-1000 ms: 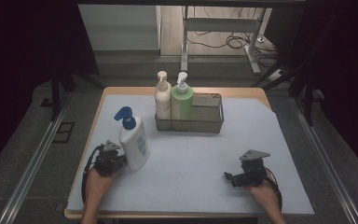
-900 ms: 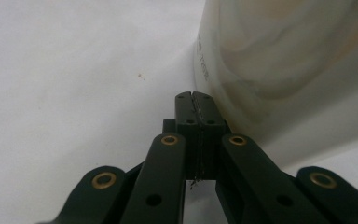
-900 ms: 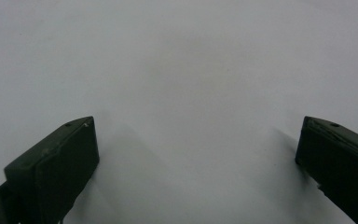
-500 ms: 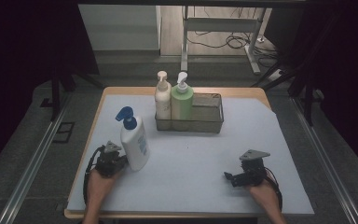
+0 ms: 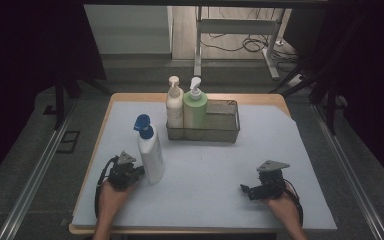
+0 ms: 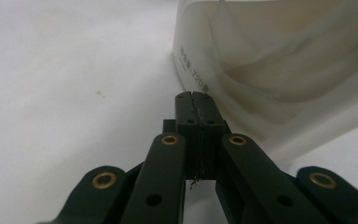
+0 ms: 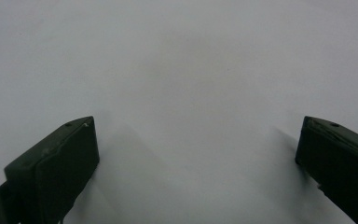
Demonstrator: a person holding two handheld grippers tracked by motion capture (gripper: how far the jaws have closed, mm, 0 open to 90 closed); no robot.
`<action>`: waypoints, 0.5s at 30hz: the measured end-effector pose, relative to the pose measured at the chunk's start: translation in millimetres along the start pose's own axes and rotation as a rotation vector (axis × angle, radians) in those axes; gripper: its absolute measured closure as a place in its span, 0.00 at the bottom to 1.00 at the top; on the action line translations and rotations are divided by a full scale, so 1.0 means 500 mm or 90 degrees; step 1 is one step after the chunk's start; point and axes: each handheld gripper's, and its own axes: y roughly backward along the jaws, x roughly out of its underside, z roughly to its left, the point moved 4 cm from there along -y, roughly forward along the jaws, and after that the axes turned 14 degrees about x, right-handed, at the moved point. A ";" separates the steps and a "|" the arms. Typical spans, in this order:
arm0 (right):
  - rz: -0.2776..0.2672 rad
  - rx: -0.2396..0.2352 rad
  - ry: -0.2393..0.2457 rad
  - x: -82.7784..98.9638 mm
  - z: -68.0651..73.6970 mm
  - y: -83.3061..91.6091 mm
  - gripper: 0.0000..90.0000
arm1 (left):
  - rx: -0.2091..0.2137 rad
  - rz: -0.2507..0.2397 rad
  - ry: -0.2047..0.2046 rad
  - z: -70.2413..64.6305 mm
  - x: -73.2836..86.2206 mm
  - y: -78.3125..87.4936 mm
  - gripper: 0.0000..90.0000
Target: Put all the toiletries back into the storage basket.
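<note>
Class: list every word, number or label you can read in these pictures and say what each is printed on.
White bottle, printed code near its base in the left gripper view: reads roughly "T 2003", too blurred to be sure.
Cream bottle and green bottle in the basket: no readable text.

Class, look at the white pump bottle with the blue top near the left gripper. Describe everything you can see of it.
The white pump bottle is tall, looks like slightly translucent plastic, and carries a blue pump head. It stands upright on the pale sheet covering the table, alone in front of the wire basket. The left gripper, jaws shut and empty, sits beside its base; contact cannot be told. Small dark print marks its lower edge.
</note>
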 end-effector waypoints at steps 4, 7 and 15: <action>0.000 0.000 0.000 0.000 0.000 0.000 0.00 | 0.005 0.001 -0.009 -0.009 -0.007 -0.012 0.99; 0.000 0.000 0.000 0.000 0.000 0.000 0.00 | 0.005 0.002 -0.018 -0.016 -0.013 -0.021 0.99; 0.000 0.000 0.000 0.000 0.000 0.000 0.00 | 0.008 0.004 -0.033 -0.030 -0.026 -0.041 0.99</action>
